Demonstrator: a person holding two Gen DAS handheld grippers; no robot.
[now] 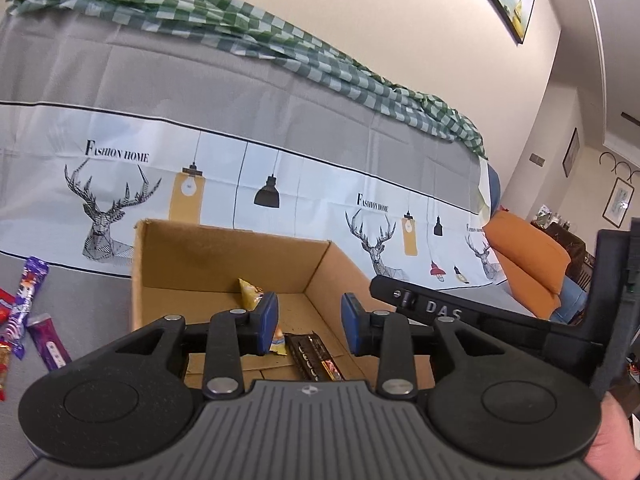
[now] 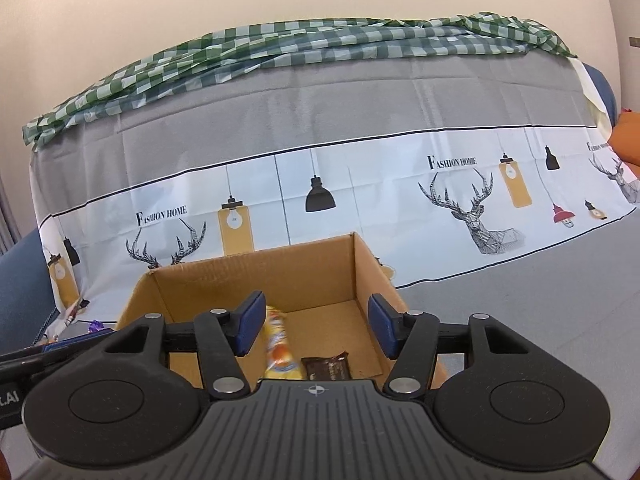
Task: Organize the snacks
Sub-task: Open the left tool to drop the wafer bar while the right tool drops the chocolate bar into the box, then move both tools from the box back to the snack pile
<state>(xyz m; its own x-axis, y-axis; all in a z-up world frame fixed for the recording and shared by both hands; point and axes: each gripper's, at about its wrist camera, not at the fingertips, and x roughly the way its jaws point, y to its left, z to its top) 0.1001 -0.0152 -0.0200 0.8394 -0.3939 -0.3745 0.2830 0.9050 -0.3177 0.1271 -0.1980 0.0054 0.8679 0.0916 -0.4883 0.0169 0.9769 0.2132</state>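
An open cardboard box [image 1: 192, 256] [image 2: 248, 276] sits on a covered sofa seat. Inside lie a yellow snack packet [image 1: 251, 291] [image 2: 280, 350] and a dark chocolate bar [image 1: 314, 356] [image 2: 328, 367]. My left gripper [image 1: 309, 323] is open and empty, hovering over the box's near edge. My right gripper [image 2: 314, 330] is open and empty above the box, and its body shows at the right in the left wrist view [image 1: 436, 307]. Several purple and red snack packets [image 1: 28, 304] lie on the seat left of the box.
The sofa is draped with a grey and white deer-print cover [image 2: 360, 184] and a green checked cloth [image 2: 280, 46] along the top. An orange cushion [image 1: 528, 256] lies to the right. A wall stands behind.
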